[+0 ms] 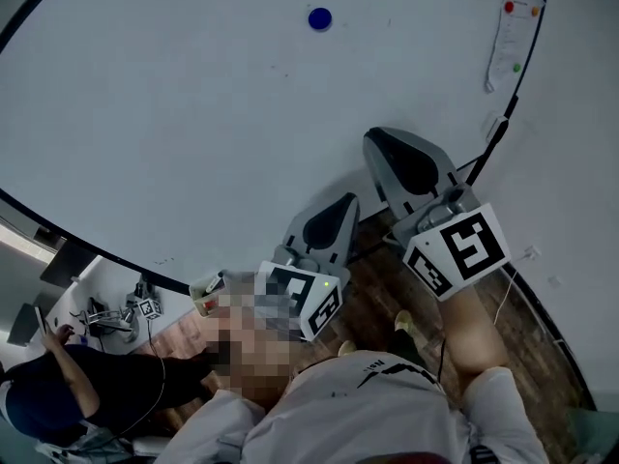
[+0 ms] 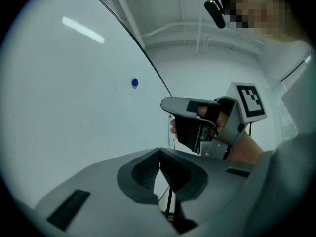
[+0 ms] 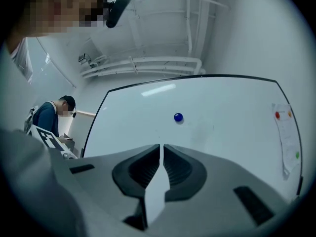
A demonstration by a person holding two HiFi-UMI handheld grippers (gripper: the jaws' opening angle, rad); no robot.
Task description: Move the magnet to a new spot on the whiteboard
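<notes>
the left gripper is shut tight. its 2 jaws meet at the tips w/ nothing between them. the right gripper is pressed together too, w/ just a thin crack between the jaws, & it holds nothing. in the head view both grippers, left & right, sit side by side near the bottom edge of the whiteboard & do not touch it. the right one is a bit closer to the board's right end.

the magnet is small, round & blue. it sticks on the board, well apart from both grippers. a paper strip w/ red, orange & green dots hangs at the board's right edge. a person in a dark top stands off to the left.
</notes>
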